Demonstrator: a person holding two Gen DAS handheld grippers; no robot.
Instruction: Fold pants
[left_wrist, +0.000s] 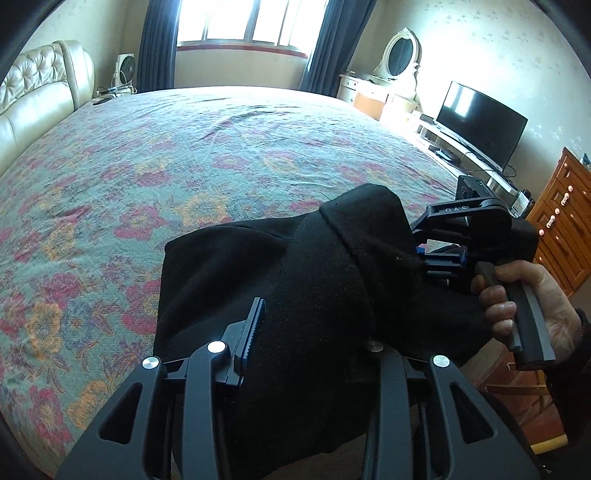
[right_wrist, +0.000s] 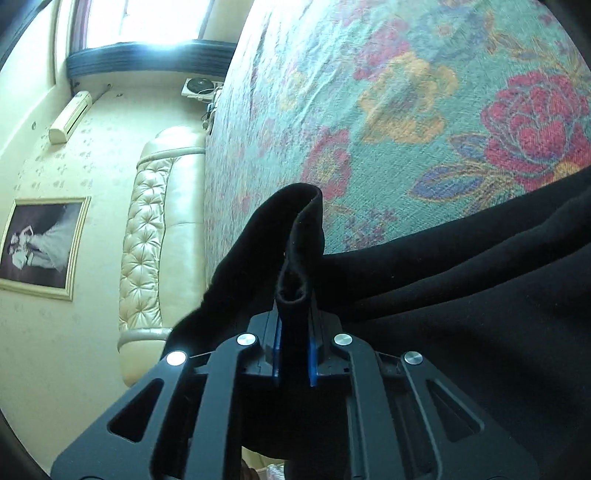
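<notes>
The black fleece-like pants (left_wrist: 288, 280) were bunched up at the near edge of the bed, part draped over the left black two-finger gripper (left_wrist: 314, 332) and part hanging down in front of it, the rest lying on the teal floral woven bedspread (left_wrist: 147, 166). Not spread flat yet.

Left gripper: fingers stood wide apart, left blue ribbed pad (left_wrist: 255, 328) bare, the right one hidden under cloth. Fabric lay across the gap, but whether it was actually pinched could not be told; it looked draped, not clamped.

Right black two-finger gripper (right_wrist: 294, 332): jaws pressed in on a rolled hem or cuff edge of the pants, blue pads (right_wrist: 277, 343) either side of the thick fold, which stuck up past the tips. In the left wrist view that gripper (left_wrist: 436, 258) sat at the right end of the bundle, the person's right hand (left_wrist: 517, 306) on its handle.

Step judged: early, garment picked up and being carried or laid out on the bed, no fold made. Next move probably needs the left gripper to close on a matching edge, then both to pull apart and lay the pants flat on the bedspread. Risk: draped cloth slipping off the left side.
</notes>
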